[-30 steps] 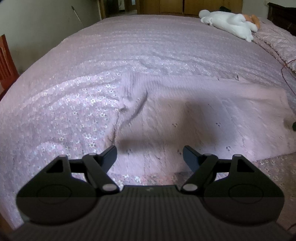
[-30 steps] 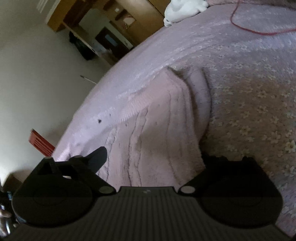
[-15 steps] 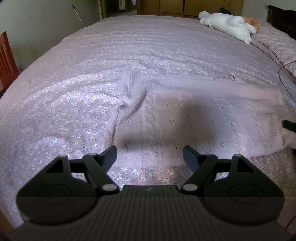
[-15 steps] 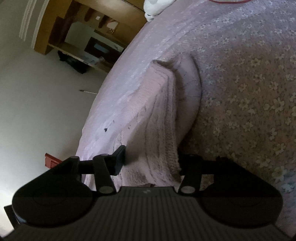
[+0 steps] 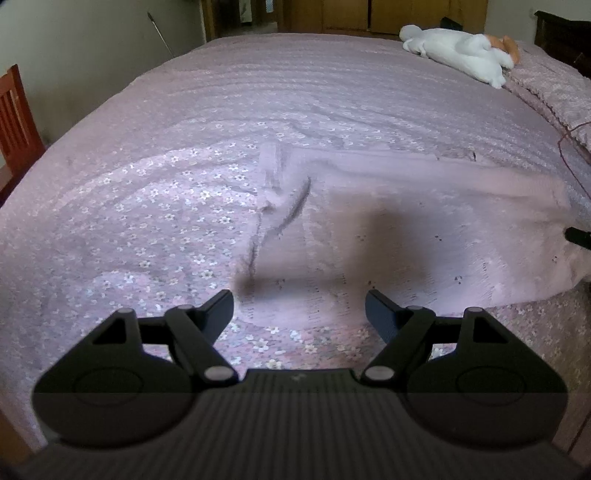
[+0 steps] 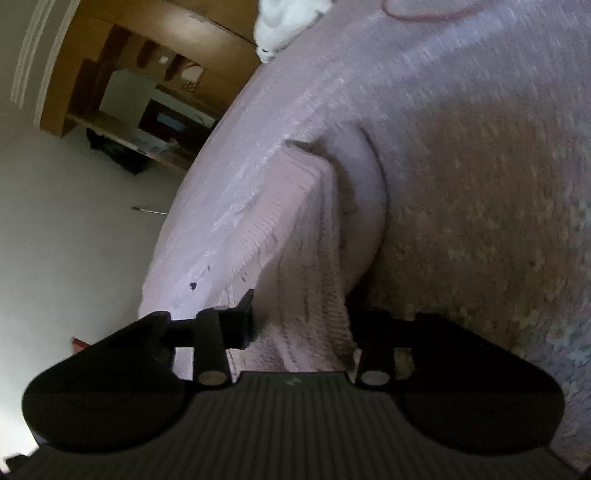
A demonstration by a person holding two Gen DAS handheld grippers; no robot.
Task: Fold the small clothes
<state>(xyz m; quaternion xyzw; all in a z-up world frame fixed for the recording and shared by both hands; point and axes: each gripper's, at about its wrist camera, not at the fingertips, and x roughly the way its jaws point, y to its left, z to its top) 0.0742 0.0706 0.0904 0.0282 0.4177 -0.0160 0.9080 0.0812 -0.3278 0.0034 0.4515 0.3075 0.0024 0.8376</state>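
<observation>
While the pink knitted garment [image 5: 424, 236] is lying spread on the bed [image 5: 295, 110], its right end is bunched and raised between the fingers of the right tongs [image 6: 299, 325].

Item 1. Left tongs [image 5: 299, 306]: jaws spread wide, nothing held, hovering just short of the garment's near hem. A dark shadow is cast on the knit ahead of them.

Item 2. Right tongs: closed on a gathered fold of the garment's edge. The grip looks shallow, as only the ribbed border is seen between the fingers.

Item 3. Garment: a crease and a rucked strip are seen at its left end [image 5: 273, 184], where the knit is buckled against the floral bedspread [image 5: 147, 206].

Item 4. Surroundings: a white stuffed toy [image 5: 458, 55] at the far side of the bed, well apart; a red cord [image 6: 424, 14] on the cover beyond the garment; a wooden chair [image 5: 14, 122] beside the bed.

Risks, as judged:
- The fold may be dragged askew if the right end is carried over while the left end is left unpinned; the loose knit would be stretched or slid along the cover.
- The border may be slipped out of the right tongs, since little cloth is held.
- The bedspread may be pinched together with the hem by the left tongs, the two being alike in colour and lying flush.
- The existing crease may be folded in and set.
</observation>
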